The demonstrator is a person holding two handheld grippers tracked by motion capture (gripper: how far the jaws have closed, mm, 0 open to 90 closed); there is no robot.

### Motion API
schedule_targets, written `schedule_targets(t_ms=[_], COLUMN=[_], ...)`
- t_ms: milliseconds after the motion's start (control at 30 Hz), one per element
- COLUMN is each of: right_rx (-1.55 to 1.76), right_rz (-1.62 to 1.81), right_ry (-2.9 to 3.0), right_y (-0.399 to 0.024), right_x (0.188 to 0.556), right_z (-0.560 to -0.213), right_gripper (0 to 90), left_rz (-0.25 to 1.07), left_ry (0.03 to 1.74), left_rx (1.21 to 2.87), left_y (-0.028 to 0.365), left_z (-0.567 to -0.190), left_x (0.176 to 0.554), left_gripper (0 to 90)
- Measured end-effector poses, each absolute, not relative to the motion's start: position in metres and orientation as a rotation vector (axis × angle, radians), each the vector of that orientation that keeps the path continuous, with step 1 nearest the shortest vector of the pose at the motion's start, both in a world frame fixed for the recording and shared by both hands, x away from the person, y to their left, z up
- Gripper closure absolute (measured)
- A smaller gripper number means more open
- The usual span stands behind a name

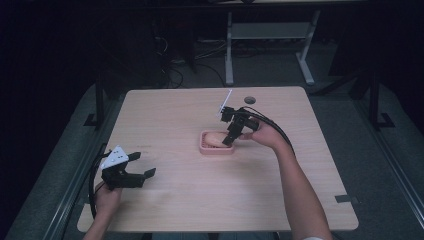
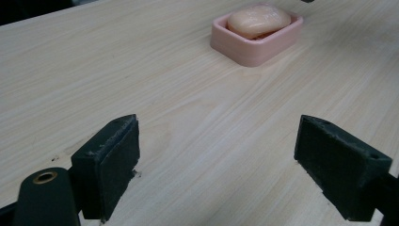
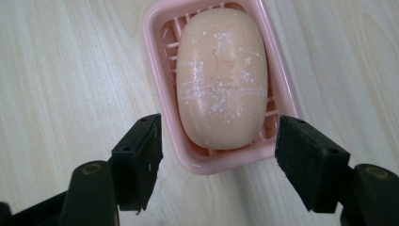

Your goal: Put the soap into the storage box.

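Pink dish (image 3: 212, 162) near the table's (image 1: 165, 107) middle holds the soap (image 3: 221, 77). The right gripper (image 3: 219, 157) hangs just above it, jaws wide, straddling the dish's near end. Closing here could pinch the dish rim, or the slick soap might squirt free. The left gripper (image 1: 134, 172), wide and empty, waits well apart from the dish.

**Count on the table: one of each, two grippers**

One bar of soap (image 3: 221, 77), peach-coloured and oval. One pink soap dish (image 3: 155, 52) with a slatted floor. One wooden table (image 1: 175, 115) with one round hole (image 1: 249, 100) near its far edge. Two handheld grippers: one left gripper (image 1: 141, 172) and one right gripper (image 1: 227, 140), each with two black jaws. Two forearms come in from below. One white desk frame (image 1: 270, 32) stands on the floor beyond.
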State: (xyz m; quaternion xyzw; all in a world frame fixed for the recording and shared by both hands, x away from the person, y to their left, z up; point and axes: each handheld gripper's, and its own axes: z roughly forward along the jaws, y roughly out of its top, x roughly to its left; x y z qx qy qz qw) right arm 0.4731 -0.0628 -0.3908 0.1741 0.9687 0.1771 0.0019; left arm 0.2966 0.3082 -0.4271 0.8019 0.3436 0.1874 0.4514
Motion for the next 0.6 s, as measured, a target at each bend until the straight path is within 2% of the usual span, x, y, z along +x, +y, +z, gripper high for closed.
schedule_targets(t_ms=[600], right_rx=[0.591], right_rz=[0.590], right_ry=[3.019], right_y=[-0.087], right_x=[0.462], right_z=[-0.394], right_gripper=[30.9], left_rz=[0.464], left_ry=[0.849], left_rx=[1.985], left_y=[0.307], left_z=[-0.427], left_x=[0.297], left_gripper=[14.3])
